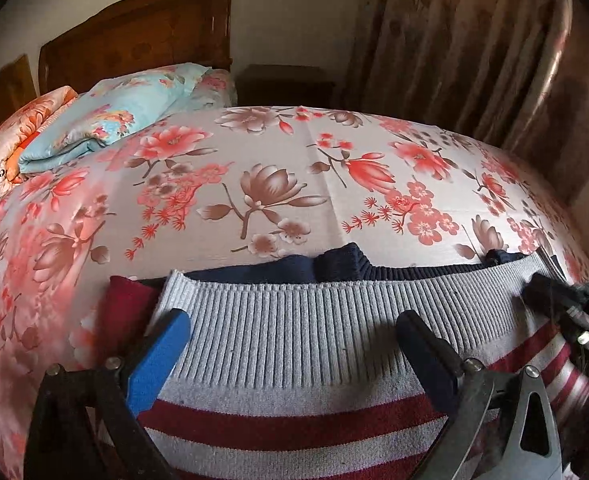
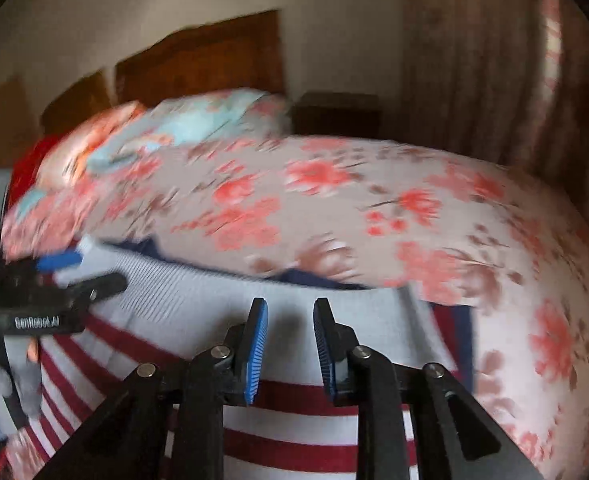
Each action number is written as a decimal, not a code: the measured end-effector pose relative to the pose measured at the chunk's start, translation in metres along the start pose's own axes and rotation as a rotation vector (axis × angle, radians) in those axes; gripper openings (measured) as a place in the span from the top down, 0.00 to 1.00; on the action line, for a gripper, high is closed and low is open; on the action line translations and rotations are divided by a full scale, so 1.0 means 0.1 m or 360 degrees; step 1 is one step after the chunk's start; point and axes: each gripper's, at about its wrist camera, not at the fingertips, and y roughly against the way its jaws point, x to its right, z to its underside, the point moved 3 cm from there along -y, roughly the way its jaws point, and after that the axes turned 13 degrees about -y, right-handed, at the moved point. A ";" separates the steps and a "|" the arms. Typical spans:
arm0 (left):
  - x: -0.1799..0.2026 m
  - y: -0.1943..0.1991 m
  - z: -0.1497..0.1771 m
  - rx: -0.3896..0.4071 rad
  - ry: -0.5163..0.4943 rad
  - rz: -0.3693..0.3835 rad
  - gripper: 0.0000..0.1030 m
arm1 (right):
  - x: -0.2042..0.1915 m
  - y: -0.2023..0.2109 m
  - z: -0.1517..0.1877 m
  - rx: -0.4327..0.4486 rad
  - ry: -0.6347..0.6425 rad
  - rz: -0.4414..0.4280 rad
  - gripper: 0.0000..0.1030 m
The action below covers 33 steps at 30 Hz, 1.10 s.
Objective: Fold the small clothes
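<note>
Lying on the near edge of the floral bedspread (image 1: 294, 184), the striped sweater (image 1: 294, 360) shows its grey ribbed hem. The left gripper (image 1: 294, 332) stands wide apart over it; the right gripper (image 2: 290, 320) stands narrowly apart, gripping nothing.

White lettering "GenRobot.AI" – blurred but legible – sits on the black body of the left gripper (image 2: 60, 270), seen at the left edge of the right wrist view. In the left wrist view, a black fragment reading roughly "Jc" – cut off, rest not legible – stands on the orange floral pillow (image 1: 10, 148) at the far left edge. No other text, numbers or labels readable on the bedding or the striped sweater (image 1: 294, 400)
</note>
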 end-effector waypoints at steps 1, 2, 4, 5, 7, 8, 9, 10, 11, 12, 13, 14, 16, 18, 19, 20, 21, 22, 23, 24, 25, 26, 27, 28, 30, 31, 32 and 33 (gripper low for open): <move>0.01 0.00 0.00 0.0000 0.0002 0.0002 0.00 | -0.01 -0.06 0.02 -0.0034 0.0022 0.0007 0.76; 0.00 0.00 0.00 0.0001 0.0005 0.0003 0.00 | 0.00 -0.06 0.02 -0.0004 0.0027 0.0004 0.76; 0.00 0.00 0.00 0.0001 0.0006 0.0004 0.00 | 0.16 -0.04 0.00 0.0011 -0.0048 0.0063 0.76; 0.00 0.00 0.00 0.0002 0.0007 0.0005 0.00 | 0.31 -0.02 -0.02 0.0033 -0.0123 0.0111 0.76; 0.00 0.00 -0.01 0.0002 0.0007 0.0004 0.00 | 0.56 0.03 -0.02 0.0053 -0.0239 0.0171 0.76; 0.00 0.00 -0.01 0.0002 0.0008 0.0004 0.00 | 0.64 0.06 -0.02 0.0054 -0.0301 0.0113 0.76; 0.01 0.00 -0.01 0.0002 0.0009 0.0005 0.00 | 0.70 0.08 -0.02 0.0052 -0.0346 0.0067 0.76; 0.01 0.00 -0.01 0.0001 0.0008 0.0002 0.00 | 0.70 0.10 -0.02 0.0054 -0.0341 0.0066 0.75; 0.01 0.01 0.00 0.0002 0.0007 -0.0001 0.00 | 0.67 0.11 -0.01 0.0062 -0.0315 0.0084 0.74; 0.01 0.02 0.00 0.0007 0.0007 -0.0022 0.00 | 0.63 0.11 0.00 0.0068 -0.0273 0.0113 0.73; 0.02 0.05 -0.01 0.0020 0.0009 -0.0062 0.00 | 0.56 0.10 0.00 0.0068 -0.0231 0.0153 0.72; 0.05 0.12 -0.02 0.0051 0.0007 -0.0120 0.00 | 0.54 0.11 0.00 0.0067 -0.0214 0.0166 0.71; 0.19 0.30 -0.04 0.0157 0.0001 -0.0077 0.00 | 0.57 0.08 -0.01 0.0065 -0.0228 0.0140 0.70; 0.41 0.39 -0.07 0.0197 -0.0037 0.0031 0.00 | 0.61 0.09 -0.01 0.0066 -0.0261 0.0104 0.70; 0.56 0.38 -0.08 0.0182 -0.0110 0.0052 0.00 | 0.60 0.01 -0.04 0.0065 -0.0262 0.0105 0.70; 0.72 0.32 -0.09 0.0149 -0.0207 0.0059 0.00 | 0.58 0.00 -0.04 0.0065 -0.0251 0.0119 0.70; 0.81 0.27 -0.08 0.0118 -0.0268 0.0058 0.00 | 0.57 -0.01 -0.04 0.0065 -0.0241 0.0132 0.70; 0.91 0.15 -0.05 0.0052 -0.0344 0.0053 0.00 | 0.56 -0.01 -0.04 0.0066 -0.0233 0.0142 0.70; 0.96 0.05 -0.02 -0.0008 -0.0380 0.0055 0.00 | 0.56 -0.03 -0.04 0.0066 -0.0232 0.0144 0.70; 0.91 0.06 -0.04 0.0005 -0.0336 0.0096 0.00 | 0.56 -0.03 -0.04 0.0066 -0.0236 0.0138 0.70; 0.85 0.06 -0.05 0.0000 -0.0291 0.0120 0.00 | 0.57 -0.03 -0.04 0.0065 -0.0241 0.0133 0.70; 0.78 0.04 -0.04 -0.0006 -0.0253 0.0138 0.00 | 0.57 -0.02 -0.04 0.0068 -0.0244 0.0130 0.70; 0.68 0.05 -0.03 0.0009 -0.0225 0.0153 0.00 | 0.57 -0.02 -0.04 0.0066 -0.0245 0.0130 0.70; 0.61 0.06 -0.03 0.0017 -0.0211 0.0140 0.00 | 0.57 -0.02 -0.04 0.0066 -0.0244 0.0131 0.70; 0.37 0.10 -0.01 0.0036 -0.0136 0.0113 0.00 | 0.58 -0.01 -0.04 0.0065 -0.0246 0.0129 0.70; 0.23 0.11 0.02 0.0040 -0.0084 0.0068 0.00 | 0.58 -0.01 -0.04 0.0065 -0.0248 0.0126 0.70; 0.07 0.12 0.05 0.0041 -0.0021 0.0037 0.00 | 0.57 -0.01 -0.04 0.0065 -0.0247 0.0128 0.70; -0.18 0.12 0.10 0.0042 0.0114 0.0081 0.00 | 0.57 -0.01 -0.04 0.0065 -0.0248 0.0126 0.70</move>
